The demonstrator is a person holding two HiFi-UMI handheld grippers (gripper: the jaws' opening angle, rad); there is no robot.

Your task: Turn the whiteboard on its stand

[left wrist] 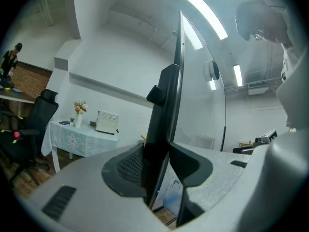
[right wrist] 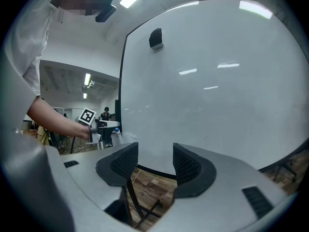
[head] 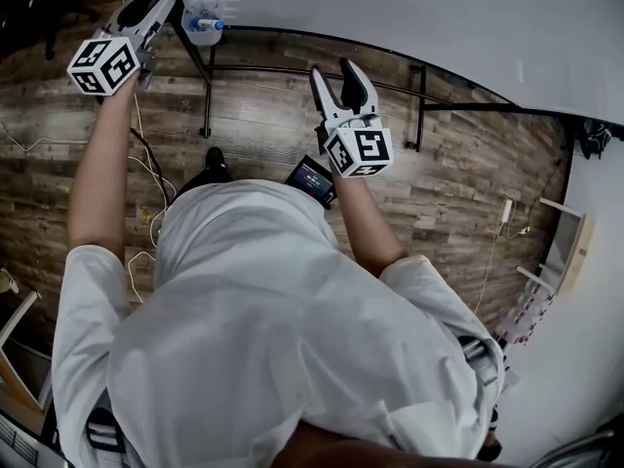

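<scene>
The whiteboard (head: 409, 18) fills the top of the head view, its white face toward me on a black stand (head: 207, 86). My left gripper (head: 156, 8) is raised at the board's left edge. In the left gripper view the black frame (left wrist: 166, 110) runs edge-on between the jaws, and the left gripper (left wrist: 158, 153) is shut on it with both pads against it. My right gripper (head: 341, 76) hangs lower, in front of the board's bottom edge. It is open with nothing between its pads (right wrist: 186, 166), and the white board face (right wrist: 217, 91) stands just beyond.
A small tray with blue markers (head: 205, 27) hangs by the board's left corner. Cables (head: 146, 164) trail on the wooden floor near the stand's foot. A white shelf (head: 561, 242) stands at the right. Behind the board are a cloth-covered table (left wrist: 79, 139) and an office chair (left wrist: 36, 124).
</scene>
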